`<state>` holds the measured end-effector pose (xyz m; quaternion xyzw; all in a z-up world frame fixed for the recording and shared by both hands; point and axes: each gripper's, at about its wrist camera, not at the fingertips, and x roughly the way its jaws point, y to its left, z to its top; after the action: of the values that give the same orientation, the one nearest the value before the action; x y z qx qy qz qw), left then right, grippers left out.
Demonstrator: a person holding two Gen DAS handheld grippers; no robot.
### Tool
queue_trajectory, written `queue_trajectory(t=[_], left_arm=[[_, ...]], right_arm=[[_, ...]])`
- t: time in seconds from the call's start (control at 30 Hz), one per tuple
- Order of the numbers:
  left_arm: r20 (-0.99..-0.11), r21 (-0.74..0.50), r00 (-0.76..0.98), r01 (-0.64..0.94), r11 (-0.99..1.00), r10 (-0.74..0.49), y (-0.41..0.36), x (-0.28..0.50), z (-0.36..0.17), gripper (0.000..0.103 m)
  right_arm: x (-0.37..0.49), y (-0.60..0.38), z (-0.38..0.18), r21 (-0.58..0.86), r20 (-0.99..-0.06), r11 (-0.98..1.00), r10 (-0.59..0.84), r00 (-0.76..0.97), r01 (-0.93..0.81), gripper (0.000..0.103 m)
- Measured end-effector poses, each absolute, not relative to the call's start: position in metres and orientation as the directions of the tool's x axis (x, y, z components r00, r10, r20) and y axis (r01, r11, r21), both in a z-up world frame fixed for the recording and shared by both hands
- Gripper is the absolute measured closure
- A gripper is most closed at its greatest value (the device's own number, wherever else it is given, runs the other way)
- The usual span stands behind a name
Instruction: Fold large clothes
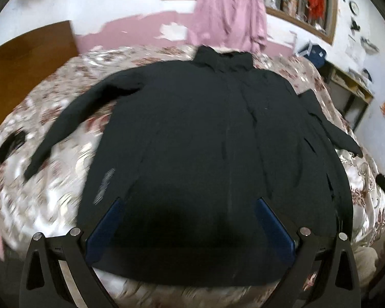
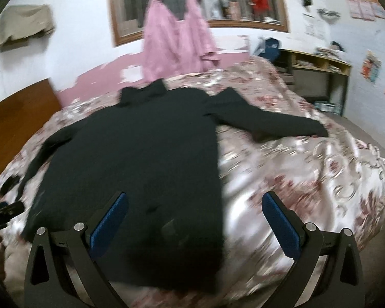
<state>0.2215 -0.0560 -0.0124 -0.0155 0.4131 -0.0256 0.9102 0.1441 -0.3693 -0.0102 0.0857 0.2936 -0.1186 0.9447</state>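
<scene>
A black coat (image 1: 205,133) lies flat, spread across the floral bedspread (image 1: 64,184), collar toward the top of the frame and sleeves out to both sides. The left gripper (image 1: 190,220) hangs above its lower hem at the bottom centre, fingers wide apart and empty. The right gripper (image 2: 195,218) hangs over the coat's lower right edge, fingers likewise spread and empty. A pink curtain (image 2: 174,38) hangs behind the bed.

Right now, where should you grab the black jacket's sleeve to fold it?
Grab the right sleeve near its cuff, coming from the right. It lies flat and stretched out across the bed, away from the jacket, so the open right gripper could pinch it.
</scene>
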Motion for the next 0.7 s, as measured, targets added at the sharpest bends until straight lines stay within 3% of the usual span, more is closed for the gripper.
queue_trajectory(t=[0.3, 0.4, 0.57, 0.7], left_arm=[[-0.773, 0.012, 0.627, 0.166, 0.986, -0.096, -0.152, 0.353, -0.03, 0.0], [-0.759, -0.013, 0.63, 0.237, 0.971, -0.164, -0.19, 0.391, -0.03, 0.001], [-0.721, -0.093, 0.633, 0.314, 0.945, -0.282, -0.245, 0.441, -0.032, 0.001], [-0.731, -0.095, 0.611, 0.352, 0.931, -0.306, -0.281, 0.47, -0.043, 0.001]], right_arm=[[0.276, -0.54, -0.046, 0.117, -0.673, 0.867, -0.289, 0.681, 0.484, 0.001], [0.31, -0.583, -0.064, 0.153, -0.684, 0.839, -0.291, 0.669, 0.522, 0.001], [0.355, -0.654, -0.093, 0.282, -0.718, 0.729, -0.271, 0.641, 0.624, 0.001], [0.366, -0.69, -0.114, 0.369, -0.732, 0.631, -0.255, 0.632, 0.683, 0.001]])
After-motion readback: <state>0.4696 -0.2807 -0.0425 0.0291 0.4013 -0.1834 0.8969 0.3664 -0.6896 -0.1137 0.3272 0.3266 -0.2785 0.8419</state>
